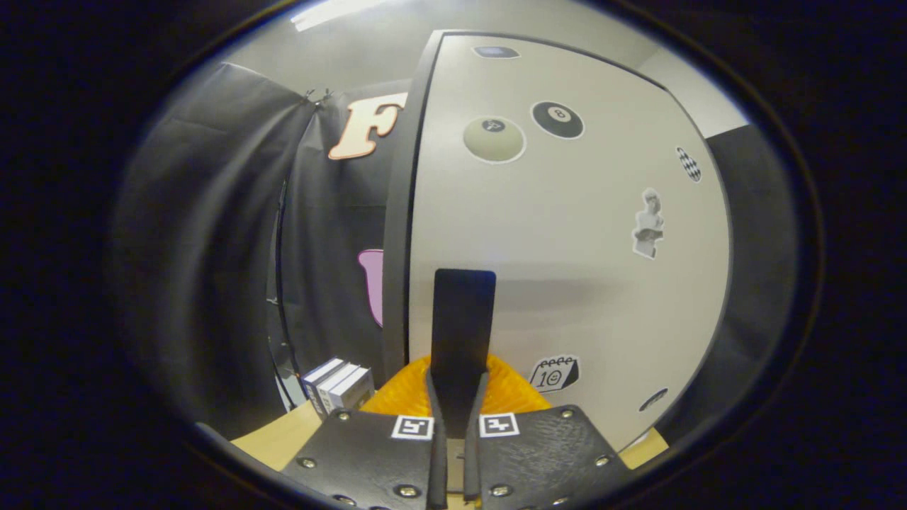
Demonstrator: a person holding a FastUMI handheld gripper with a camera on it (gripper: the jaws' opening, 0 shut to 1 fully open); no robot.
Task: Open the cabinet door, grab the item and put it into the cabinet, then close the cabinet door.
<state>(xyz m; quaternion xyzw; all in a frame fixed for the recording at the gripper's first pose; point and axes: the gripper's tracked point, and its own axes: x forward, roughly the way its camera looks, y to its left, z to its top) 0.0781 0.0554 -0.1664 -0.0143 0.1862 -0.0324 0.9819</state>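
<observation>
A white cabinet door (567,248) with several stickers stands right in front of me. Its dark flat handle (462,312) rises upright from between my fingers. My gripper (457,397) is shut on the lower end of this handle, with a finger pressing on each side. The door's left edge lies against the cabinet's dark frame (399,212), with only a thin dark line between them. A small stack of white and grey boxes (339,386) stands on the wooden table (280,438), left of the cabinet and a little beyond my fingers.
Black cloth (212,248) hangs to the left and behind the cabinet. A thin black cable (278,283) runs down along the cloth near the boxes. A strip of table (648,448) shows to the right below the door.
</observation>
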